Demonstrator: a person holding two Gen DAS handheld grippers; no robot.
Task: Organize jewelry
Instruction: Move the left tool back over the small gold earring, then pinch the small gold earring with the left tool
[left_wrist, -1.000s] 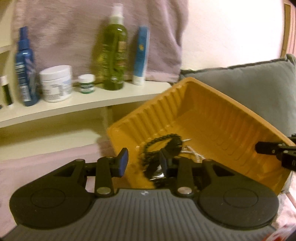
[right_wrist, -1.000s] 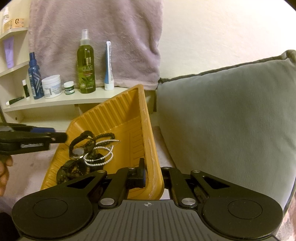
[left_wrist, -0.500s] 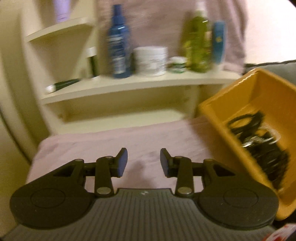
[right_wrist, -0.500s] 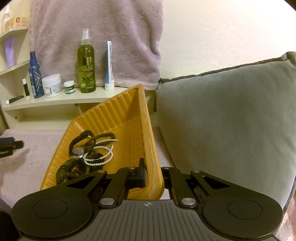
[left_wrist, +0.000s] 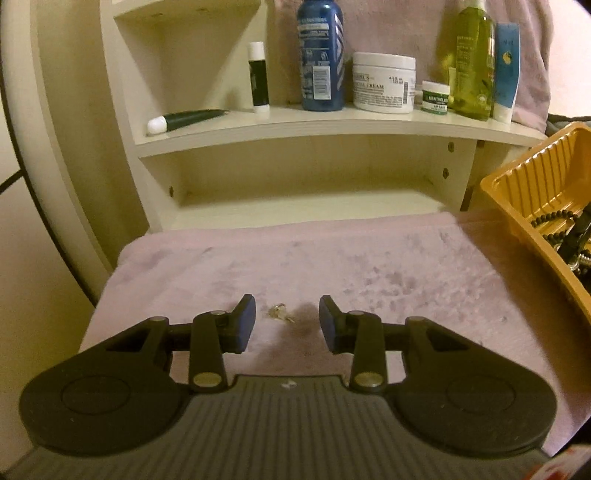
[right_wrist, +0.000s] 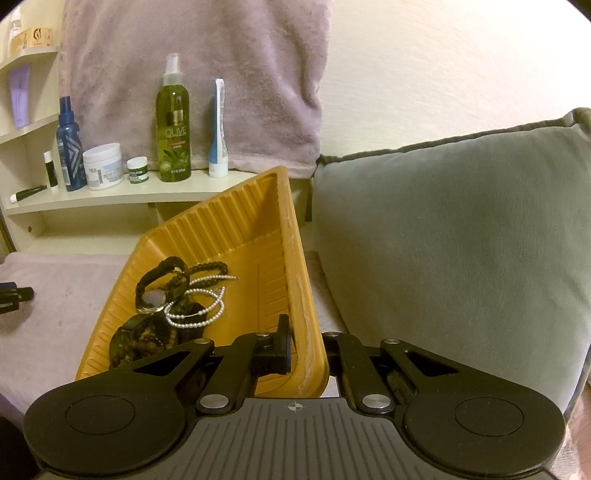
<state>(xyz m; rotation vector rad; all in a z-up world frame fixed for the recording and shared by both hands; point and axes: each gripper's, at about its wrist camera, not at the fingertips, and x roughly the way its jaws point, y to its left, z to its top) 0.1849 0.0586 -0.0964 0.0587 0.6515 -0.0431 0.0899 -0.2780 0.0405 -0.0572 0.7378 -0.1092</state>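
**Inspector:** Where is the jewelry lying relative to your grippers?

**Me:** I am holding my left gripper (left_wrist: 287, 318) partly open over the pink towel (left_wrist: 369, 266), with nothing between its fingers. A small metal piece (left_wrist: 280, 312), too small for me to identify, is lying on the towel in line with the gap, just ahead of the fingertips and touching neither. My right gripper (right_wrist: 308, 349) is pinching the near rim of the yellow tray (right_wrist: 236, 221), one finger inside the wall and the other outside, and the tray is sitting tilted in that grip.

**Inspector:** And the tray's contents?

**Me:** A pearl strand (right_wrist: 199, 306), dark beaded bracelets (right_wrist: 140, 338) and a watch (right_wrist: 155, 295) are lying heaped toward the low corner, near my right gripper's inner finger but apart from it. From my left camera the tray is showing at the far right edge, well apart from the small piece.

**Inspector:** Surface and surroundings?

**Me:** The towel is covering a flat surface in front of a cream shelf (left_wrist: 332, 125). Standing on the shelf are a blue bottle (left_wrist: 320, 55), a white cream jar (left_wrist: 383, 82), a small green-labelled pot (left_wrist: 436, 96), a green spray bottle (right_wrist: 173, 122) and a blue-and-white tube (right_wrist: 218, 129). A second pink towel (right_wrist: 192, 66) is hanging behind them, and a grey cushion (right_wrist: 461, 240) is resting just right of the tray.
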